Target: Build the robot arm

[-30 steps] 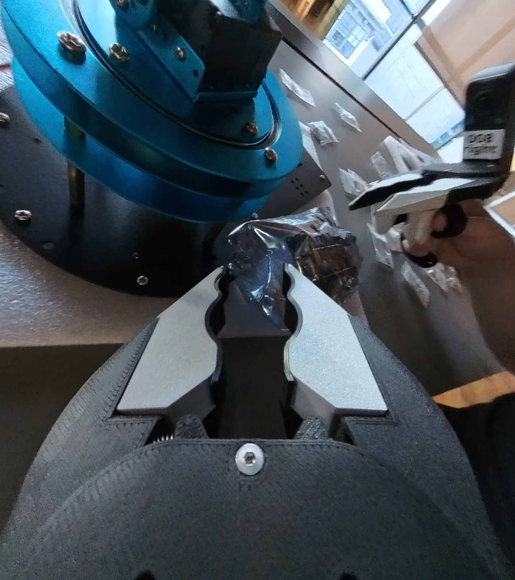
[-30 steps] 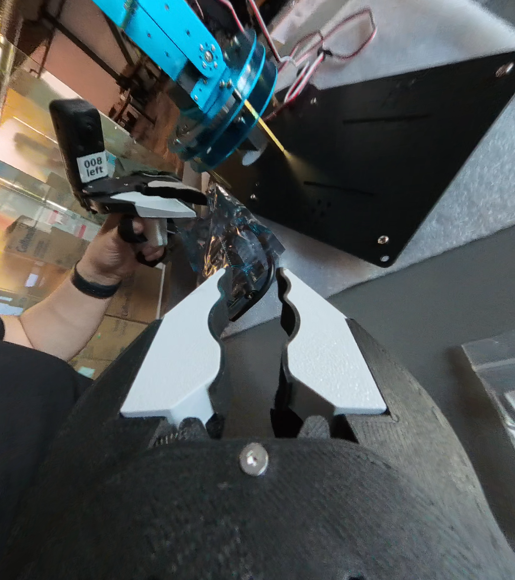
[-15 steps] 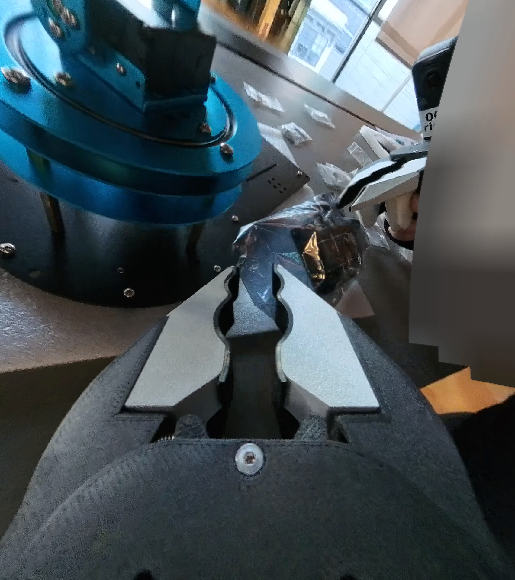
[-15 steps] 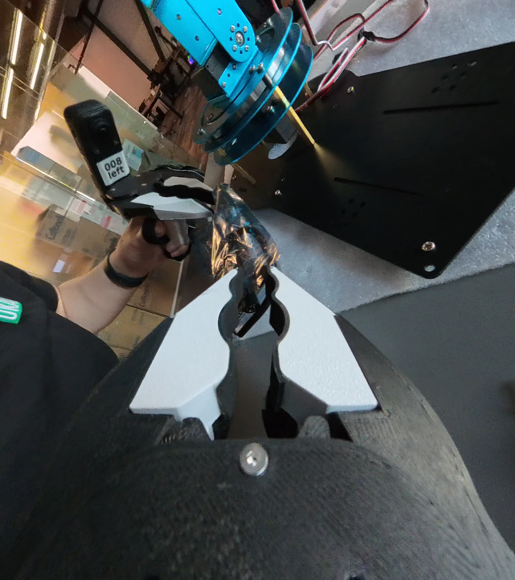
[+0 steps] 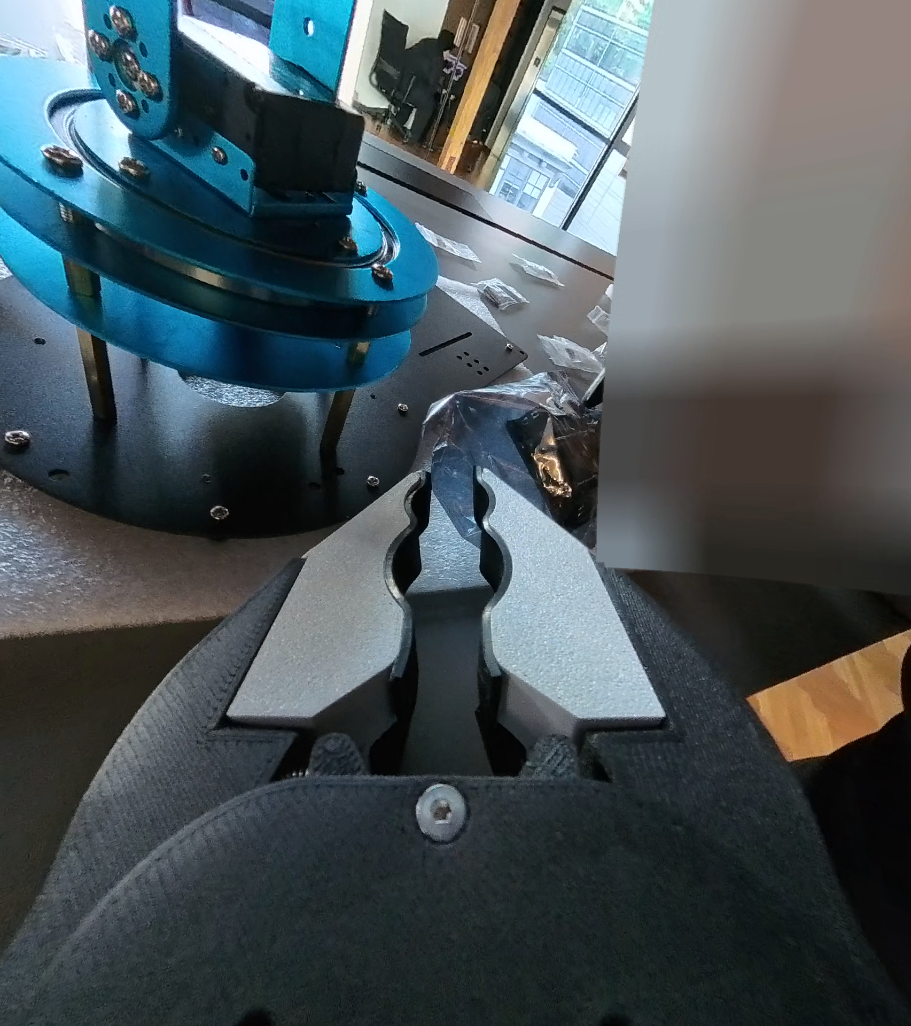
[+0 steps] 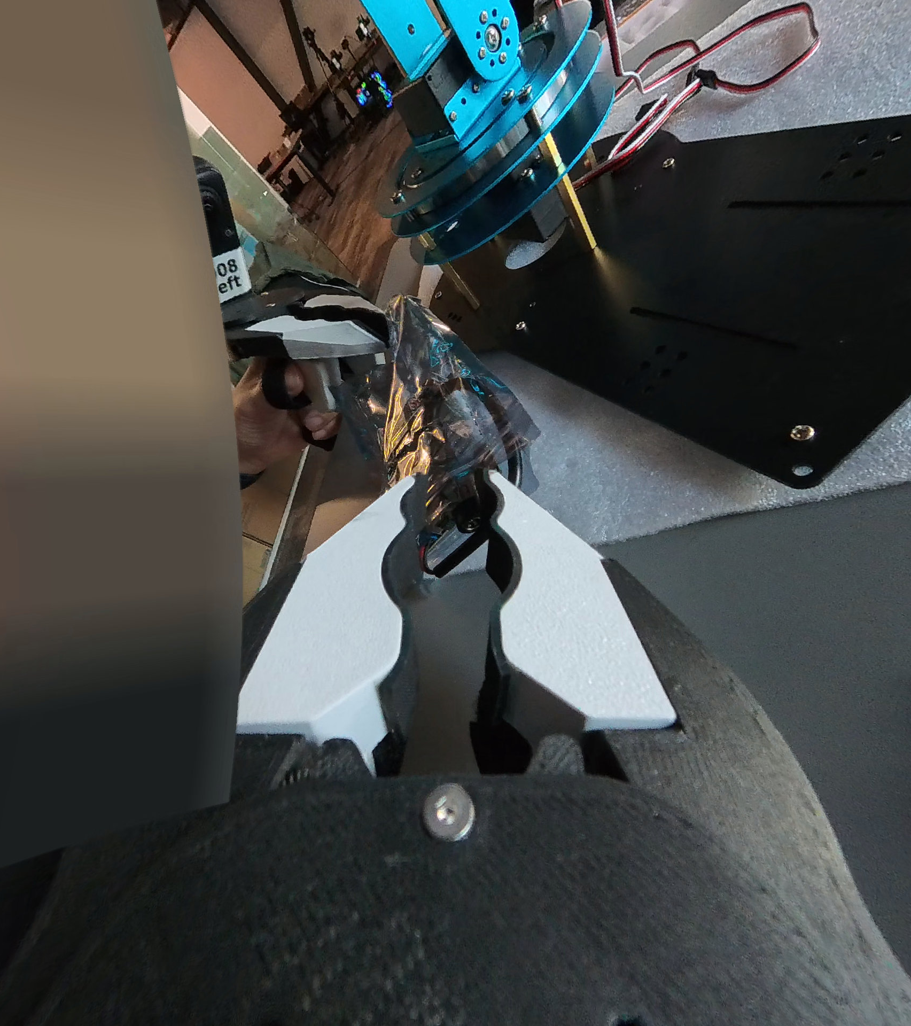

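Firstly, left wrist view: the left gripper (image 5: 452, 482) has its fingers drawn narrow, pinching one end of a dark, shiny plastic bag (image 5: 503, 444). The bag runs forward and to the right from the fingertips, held above the grey foam sheet (image 5: 25, 527), just beside the near edge of the black base plate (image 5: 175, 461). On that plate a blue disc turntable (image 5: 209, 288) stands on posts. Small clear packets (image 5: 503, 294) lie on the dark table (image 5: 525, 233) beyond the plate.

Next, right wrist view: the right gripper (image 6: 452, 482) is closed on the opposite end of the same bag (image 6: 442, 400), with a dark part and thin wires showing inside it between the fingers. The bag spans from these fingertips up to the left gripper (image 6: 381, 344), held by a hand (image 6: 270, 416). It hangs in front of the base plate (image 6: 719, 311), and red-and-white wires (image 6: 719, 61) trail behind the turntable (image 6: 492, 144).
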Motion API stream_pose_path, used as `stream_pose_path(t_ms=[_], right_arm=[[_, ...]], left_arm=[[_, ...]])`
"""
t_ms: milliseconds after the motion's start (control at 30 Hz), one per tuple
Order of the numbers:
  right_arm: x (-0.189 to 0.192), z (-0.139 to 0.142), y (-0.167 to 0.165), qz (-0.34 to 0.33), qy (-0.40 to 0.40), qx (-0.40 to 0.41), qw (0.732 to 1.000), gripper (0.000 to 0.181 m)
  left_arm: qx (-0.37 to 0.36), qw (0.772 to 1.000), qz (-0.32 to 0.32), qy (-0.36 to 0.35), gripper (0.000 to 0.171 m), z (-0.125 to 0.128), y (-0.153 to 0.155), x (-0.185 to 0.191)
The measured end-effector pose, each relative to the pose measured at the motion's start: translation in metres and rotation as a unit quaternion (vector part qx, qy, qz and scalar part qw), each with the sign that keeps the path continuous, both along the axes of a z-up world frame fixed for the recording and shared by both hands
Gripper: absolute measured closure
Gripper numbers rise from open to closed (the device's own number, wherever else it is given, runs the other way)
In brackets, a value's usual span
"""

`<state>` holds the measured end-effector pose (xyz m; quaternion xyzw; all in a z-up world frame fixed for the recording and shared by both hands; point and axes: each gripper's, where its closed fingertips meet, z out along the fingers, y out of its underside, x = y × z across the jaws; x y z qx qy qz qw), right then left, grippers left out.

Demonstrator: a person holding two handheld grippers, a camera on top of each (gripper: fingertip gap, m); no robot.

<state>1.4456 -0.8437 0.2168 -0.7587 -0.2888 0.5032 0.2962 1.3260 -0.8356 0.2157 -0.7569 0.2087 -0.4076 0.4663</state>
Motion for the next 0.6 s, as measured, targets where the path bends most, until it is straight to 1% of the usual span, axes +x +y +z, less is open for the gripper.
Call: stream_pose_path(t_ms=[100,167,233,300,333,367,400,433,467,500,533,600], right_arm=[[0.002,0.0,-0.001,0.006,-0.009,-0.005,1.0,0.158],[0.01,0.0,0.0,0.018,-0.039,0.018,0.999,0.162],[0.018,0.005,0.003,0.038,-0.063,0.069,0.995,0.16],[0.027,0.004,0.013,0.074,-0.1,0.15,0.981,0.156],[0.029,0.001,0.018,0.109,-0.122,0.201,0.966,0.154],[0.032,-0.005,0.022,0.151,-0.151,0.265,0.94,0.153],[0.033,-0.011,0.03,0.173,-0.175,0.324,0.913,0.15],[0.031,-0.016,0.034,0.201,-0.184,0.363,0.891,0.148],[0.028,-0.021,0.035,0.226,-0.19,0.384,0.875,0.148],[0.024,-0.022,0.033,0.246,-0.186,0.397,0.865,0.146],[0.019,-0.022,0.029,0.269,-0.174,0.402,0.858,0.146],[0.012,-0.022,0.027,0.295,-0.169,0.416,0.844,0.147]], left_arm=[[0.008,0.999,0.001,0.037,0.156,-0.003,-0.001,-0.001],[0.01,0.998,0.008,0.062,0.152,-0.006,-0.004,-0.004],[-0.004,0.998,0.013,0.066,0.145,-0.006,-0.01,-0.006],[-0.019,0.998,0.008,0.064,0.141,-0.005,-0.021,-0.003],[-0.021,0.997,0.012,0.068,0.14,-0.005,-0.025,-0.001],[-0.02,0.997,0.018,0.07,0.139,-0.004,-0.028,0.001],[-0.016,0.997,0.025,0.072,0.139,-0.003,-0.031,0.004],[-0.014,0.996,0.034,0.077,0.137,-0.003,-0.033,0.006],[-0.015,0.995,0.044,0.084,0.132,-0.005,-0.035,0.008],[-0.014,0.994,0.053,0.09,0.128,-0.006,-0.035,0.01],[-0.009,0.994,0.061,0.093,0.126,-0.003,-0.036,0.012],[0.001,0.992,0.07,0.106,0.127,0.001,-0.037,0.017]])
